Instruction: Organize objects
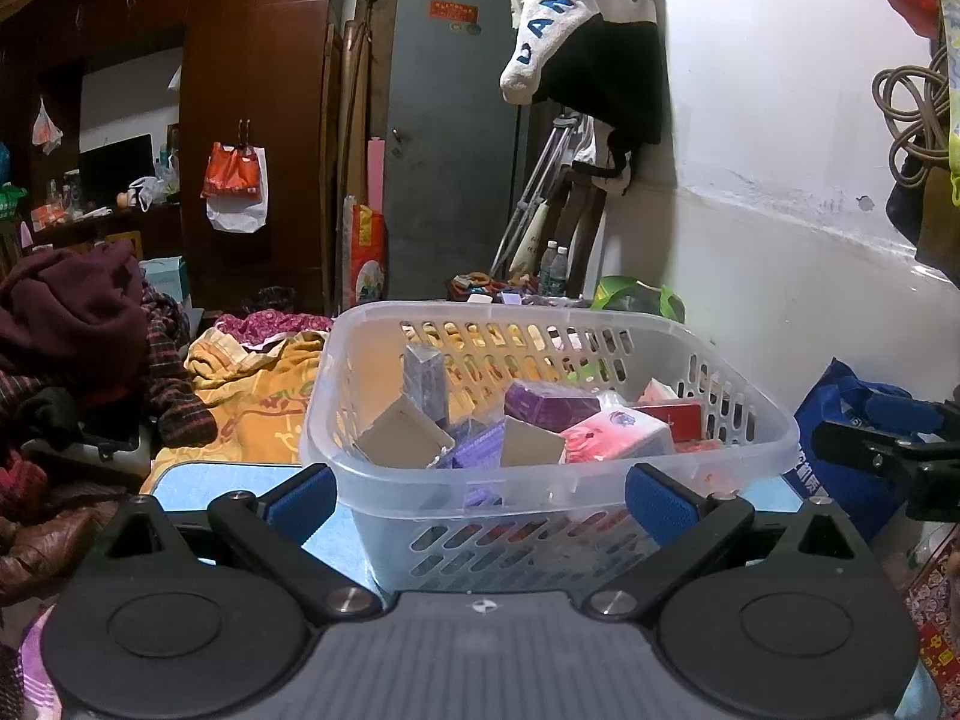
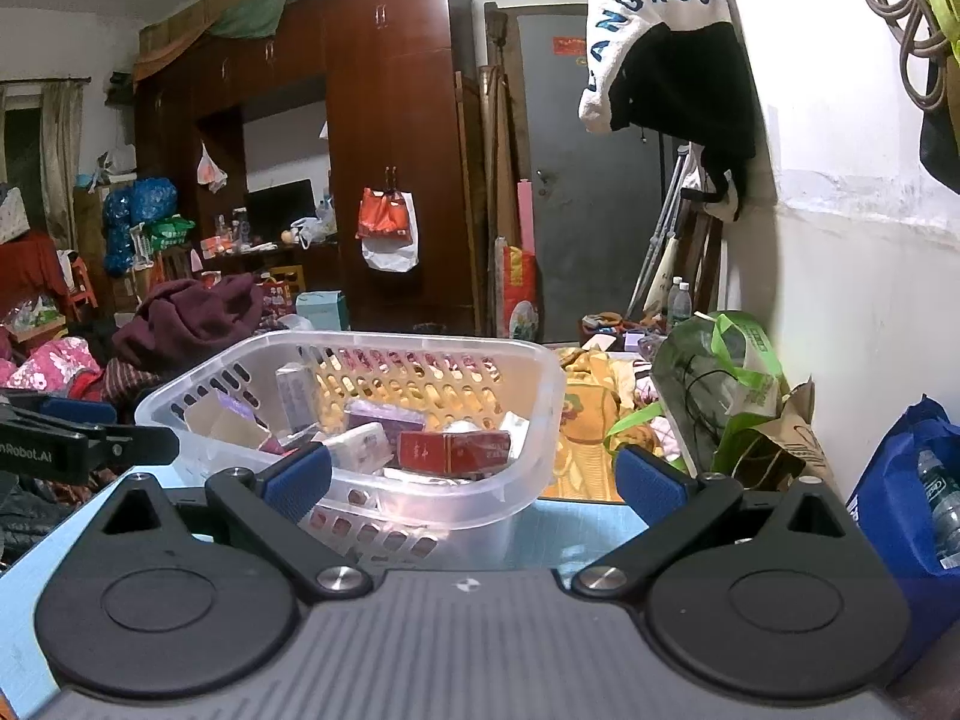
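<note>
Both sets of jaws stand wide apart and hold nothing. From the left wrist view, the left gripper [image 1: 480, 495] faces the near wall of the translucent basket [image 1: 420, 480], which stands on the light blue surface [image 1: 198, 480] and fills the gap between the blue pads [image 1: 303, 501]. Inside the basket lie small boxes: a purple box [image 1: 549, 402] near centre, a pink packet [image 1: 618, 435] at about 3 o'clock from centre, and a brown carton [image 1: 402, 435] at 9 o'clock. In the right wrist view, the right gripper [image 2: 474, 477] sits just beside the basket's right corner, with a red box [image 2: 453, 450] lying against its near wall. At 3 o'clock, a blue bag [image 2: 900, 480] stands by the white wall; a green bag [image 2: 720, 384] rests beyond the surface at 1 o'clock.
</note>
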Action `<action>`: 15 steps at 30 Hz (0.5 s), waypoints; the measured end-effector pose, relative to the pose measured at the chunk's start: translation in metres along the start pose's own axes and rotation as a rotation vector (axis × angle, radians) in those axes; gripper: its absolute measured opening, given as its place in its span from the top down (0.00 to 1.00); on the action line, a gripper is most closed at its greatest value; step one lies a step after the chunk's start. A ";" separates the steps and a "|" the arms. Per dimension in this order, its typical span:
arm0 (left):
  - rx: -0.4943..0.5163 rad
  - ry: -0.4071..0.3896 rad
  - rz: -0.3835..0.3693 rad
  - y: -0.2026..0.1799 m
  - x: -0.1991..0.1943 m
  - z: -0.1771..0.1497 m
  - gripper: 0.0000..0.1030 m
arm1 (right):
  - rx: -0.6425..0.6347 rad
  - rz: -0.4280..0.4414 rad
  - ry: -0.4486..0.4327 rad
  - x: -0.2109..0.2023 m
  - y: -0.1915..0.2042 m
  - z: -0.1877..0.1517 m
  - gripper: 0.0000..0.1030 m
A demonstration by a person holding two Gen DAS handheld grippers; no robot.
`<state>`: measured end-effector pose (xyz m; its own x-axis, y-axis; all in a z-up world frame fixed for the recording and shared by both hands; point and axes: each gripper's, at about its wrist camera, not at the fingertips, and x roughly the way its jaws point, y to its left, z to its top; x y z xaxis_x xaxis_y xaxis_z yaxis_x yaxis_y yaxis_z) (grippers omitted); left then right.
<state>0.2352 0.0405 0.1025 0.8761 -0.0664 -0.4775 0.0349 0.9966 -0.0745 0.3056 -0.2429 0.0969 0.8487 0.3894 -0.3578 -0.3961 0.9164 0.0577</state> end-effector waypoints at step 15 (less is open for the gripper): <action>0.005 0.010 -0.012 -0.005 0.003 -0.003 0.00 | 0.000 0.007 0.006 0.000 -0.004 -0.001 0.00</action>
<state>0.2360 0.0350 0.0988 0.8709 -0.0790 -0.4851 0.0480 0.9959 -0.0761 0.3070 -0.2462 0.0953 0.8436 0.3955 -0.3631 -0.4024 0.9135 0.0603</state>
